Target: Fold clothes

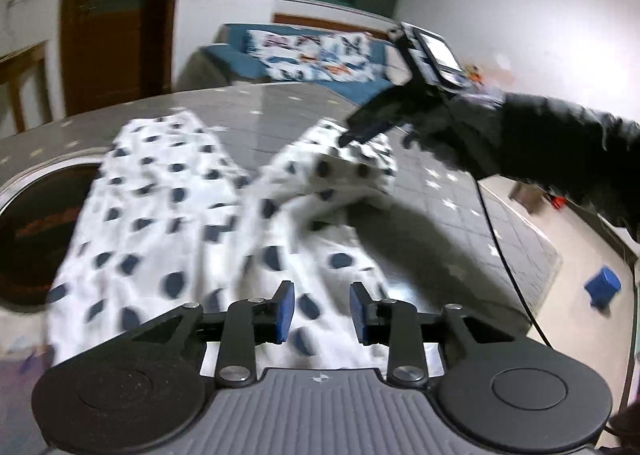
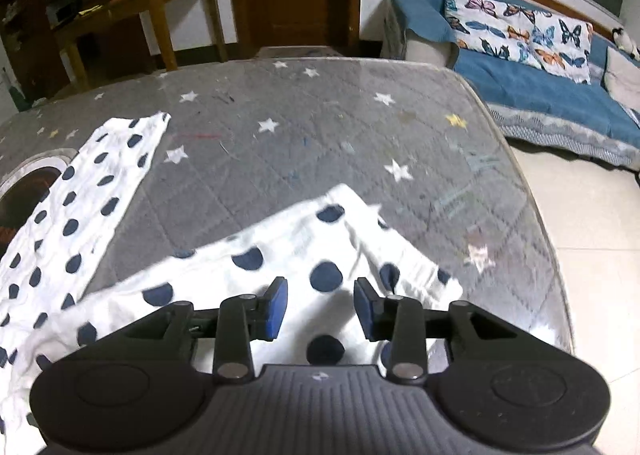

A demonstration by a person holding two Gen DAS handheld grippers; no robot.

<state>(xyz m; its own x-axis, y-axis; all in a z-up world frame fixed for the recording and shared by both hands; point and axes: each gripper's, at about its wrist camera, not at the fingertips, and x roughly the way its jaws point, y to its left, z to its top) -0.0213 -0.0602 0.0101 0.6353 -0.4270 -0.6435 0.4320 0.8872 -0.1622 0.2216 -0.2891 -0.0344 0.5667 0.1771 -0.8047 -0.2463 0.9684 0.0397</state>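
Two tools, mine: left tool (image 1: 322,311) apart above white navy-dotted trousers (image 1: 168,215); right tool (image 2: 321,309) apart over one leg, ready to fold it.

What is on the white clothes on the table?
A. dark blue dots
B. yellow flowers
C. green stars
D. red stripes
A: the white clothes lying on the gray table are covered in dark blue dots; the stars are on the table, not the clothes.
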